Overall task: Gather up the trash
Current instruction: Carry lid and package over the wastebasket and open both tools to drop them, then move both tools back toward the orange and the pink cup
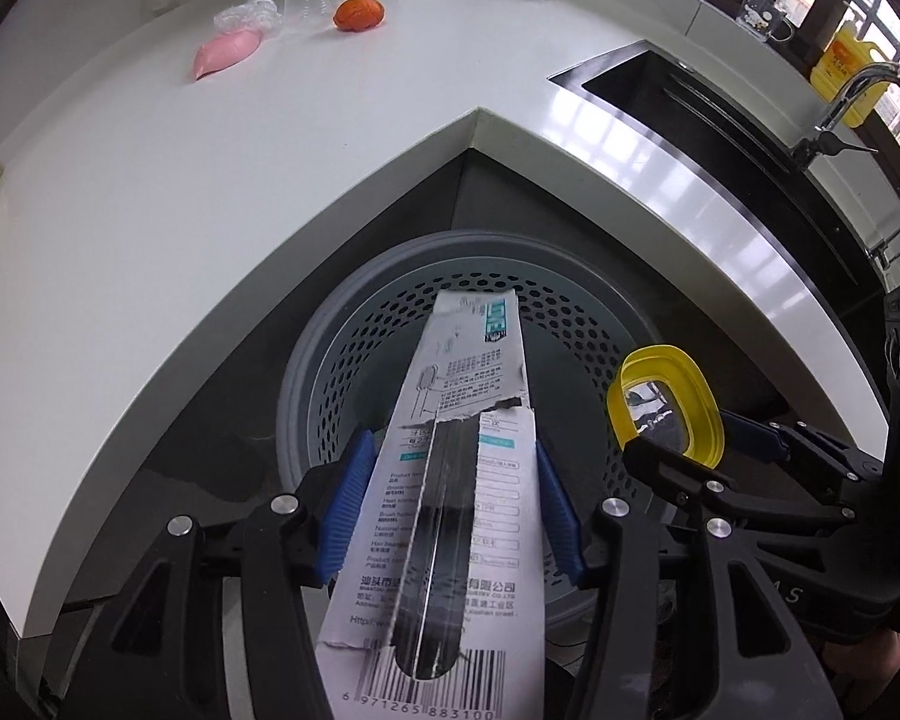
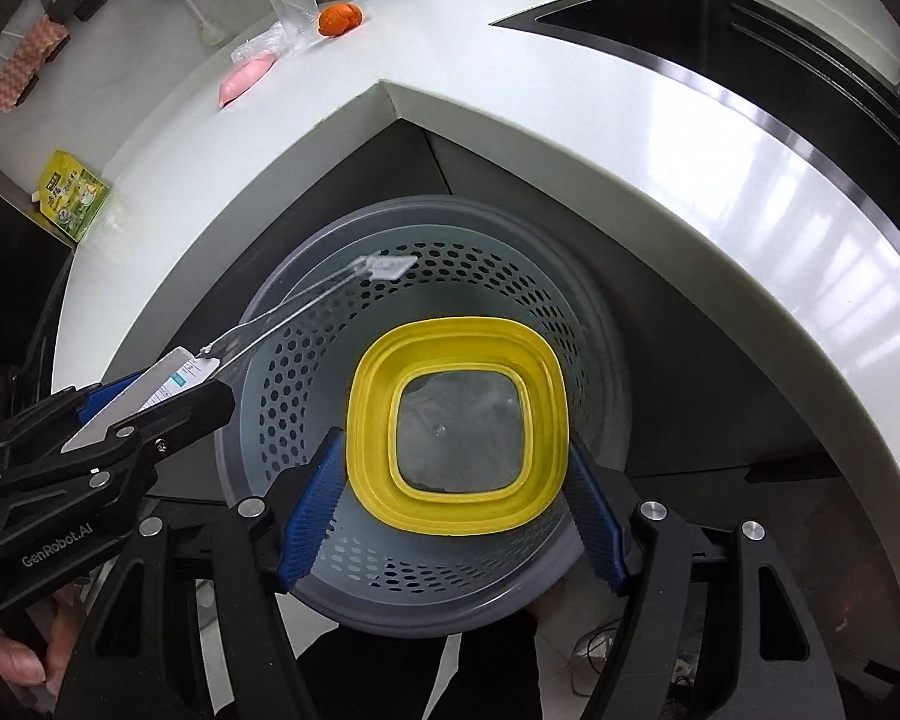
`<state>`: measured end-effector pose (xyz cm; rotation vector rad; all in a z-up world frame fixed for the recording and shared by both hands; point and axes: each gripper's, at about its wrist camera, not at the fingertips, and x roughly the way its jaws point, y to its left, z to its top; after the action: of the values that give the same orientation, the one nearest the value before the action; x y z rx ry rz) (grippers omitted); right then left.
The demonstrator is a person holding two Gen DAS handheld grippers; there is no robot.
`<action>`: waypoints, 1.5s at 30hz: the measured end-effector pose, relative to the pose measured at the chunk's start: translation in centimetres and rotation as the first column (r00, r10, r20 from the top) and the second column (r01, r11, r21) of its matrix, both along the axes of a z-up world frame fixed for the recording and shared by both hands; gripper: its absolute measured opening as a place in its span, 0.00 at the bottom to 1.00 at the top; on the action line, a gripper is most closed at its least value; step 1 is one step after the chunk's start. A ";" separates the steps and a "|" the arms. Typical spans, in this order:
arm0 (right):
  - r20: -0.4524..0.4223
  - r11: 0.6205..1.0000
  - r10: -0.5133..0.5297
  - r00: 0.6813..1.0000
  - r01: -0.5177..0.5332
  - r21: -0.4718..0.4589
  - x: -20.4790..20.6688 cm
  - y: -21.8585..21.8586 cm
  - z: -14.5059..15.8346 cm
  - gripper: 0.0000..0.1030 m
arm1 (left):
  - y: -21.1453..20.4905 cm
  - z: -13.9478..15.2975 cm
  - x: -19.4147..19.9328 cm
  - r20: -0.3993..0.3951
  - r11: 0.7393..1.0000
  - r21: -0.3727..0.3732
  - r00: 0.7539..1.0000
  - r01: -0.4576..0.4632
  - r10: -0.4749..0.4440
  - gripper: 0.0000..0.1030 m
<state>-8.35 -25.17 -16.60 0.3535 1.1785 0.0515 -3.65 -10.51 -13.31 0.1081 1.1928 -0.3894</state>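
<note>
Grey bin (image 2: 306, 372) directly below both my grippers: left fingers (image 1: 354, 498) pinch the torn package (image 1: 450, 480), long axis pointing down into it; right fingers (image 2: 312, 510) stand wide, gripping the yellow lid (image 2: 456, 426) over its mouth.

Glossy white table (image 1: 270, 192), perforated matt grey plastic bin (image 2: 306, 372), torn printed card pack (image 1: 468, 480), smooth yellow plastic lid (image 2: 456, 516).
</note>
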 end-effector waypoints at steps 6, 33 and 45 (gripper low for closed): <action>-0.040 1.000 0.010 0.999 -0.010 0.004 0.8 -0.1 -0.7 0.67 | 0.7 0.2 0.3 0.003 0.999 0.007 0.999 -0.051 0.051 0.70; -0.031 1.000 0.016 0.999 -0.016 0.008 0.3 -0.7 1.0 0.71 | 3.2 3.5 -0.3 0.040 0.990 0.014 0.989 -0.140 0.139 0.76; 0.058 1.000 0.013 0.998 -0.014 0.020 1.0 -0.5 5.1 0.71 | 5.1 8.0 0.7 0.125 0.984 -0.001 0.976 -0.178 0.177 0.80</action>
<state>-7.34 -25.63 -11.53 0.3596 1.1235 0.0852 -2.94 -5.42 -5.30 0.0340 1.0714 -0.2162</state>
